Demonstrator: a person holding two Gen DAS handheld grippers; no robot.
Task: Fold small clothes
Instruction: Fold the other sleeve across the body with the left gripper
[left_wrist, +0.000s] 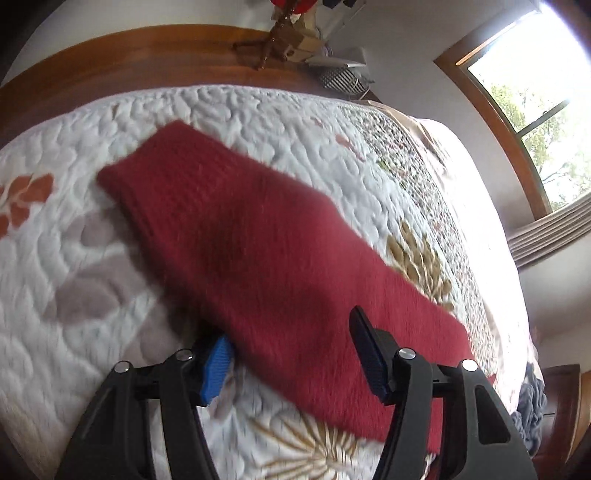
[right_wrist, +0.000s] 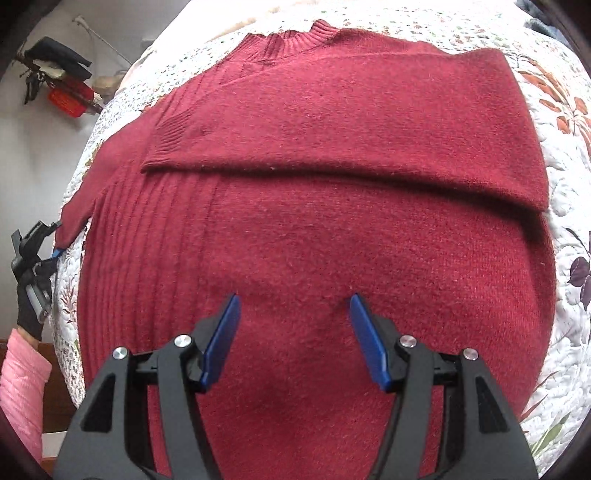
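Red knit sweater (right_wrist: 314, 221) is spread flat on the quilted bed cover (right_wrist: 565, 295), one sleeve (right_wrist: 332, 122) folded across the chest. The other sleeve (left_wrist: 258, 236) sticks out left over the quilt. Left claw (left_wrist: 291, 354) is wide open, straddling that sleeve's cuff end, not pinching it. Right claw (right_wrist: 293, 339) is wide open too, empty, hovering over the sweater's near part.

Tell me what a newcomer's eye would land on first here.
The dark red sweater spread across the quilted bed cover, one sleeve folded over its chest. The other sleeve lies stretched out, between the open left gripper. The right gripper hovers open over the sweater's body.
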